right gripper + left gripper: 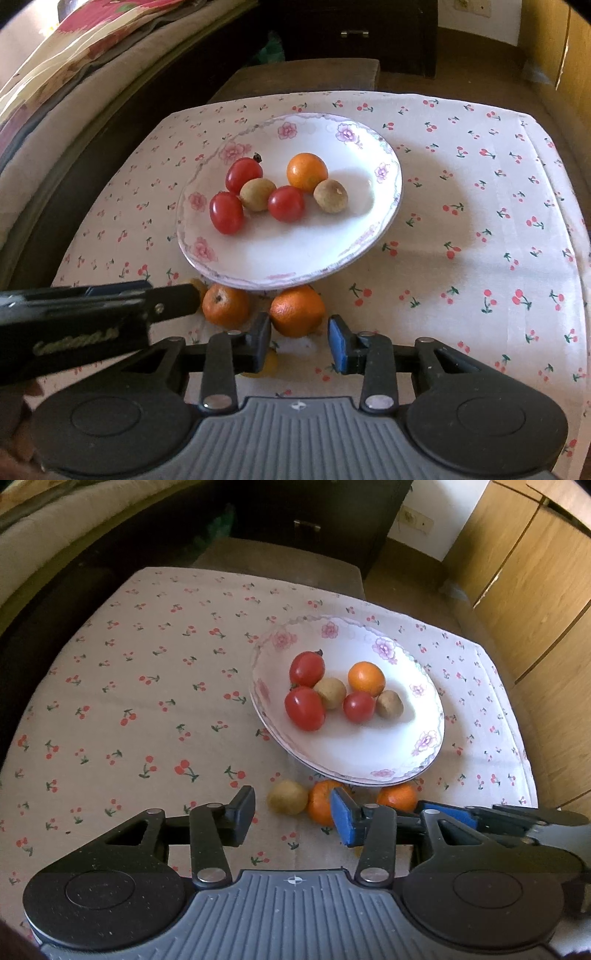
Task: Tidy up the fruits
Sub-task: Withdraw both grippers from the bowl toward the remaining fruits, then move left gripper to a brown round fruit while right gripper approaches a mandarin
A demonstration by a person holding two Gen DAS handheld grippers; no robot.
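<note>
Left wrist view: your left gripper (293, 818) sits at the bottom centre with its jaws apart and nothing between them. Just beyond its tips, on the cherry-print cloth (122, 686), lie a brown fruit (287, 797) and two oranges (325, 801), the nearer one partly behind the blue pad. Above them, right of centre, the flowered plate (369, 753) holds three tomatoes (305, 708), two brown fruits and one orange. Right wrist view: your right gripper (300, 341) stands at the bottom centre, jaws narrowly apart, clamped on nothing. An orange (297, 310) lies just beyond the gap between the tips. The plate (288, 258) fills the centre, above two loose oranges.
</note>
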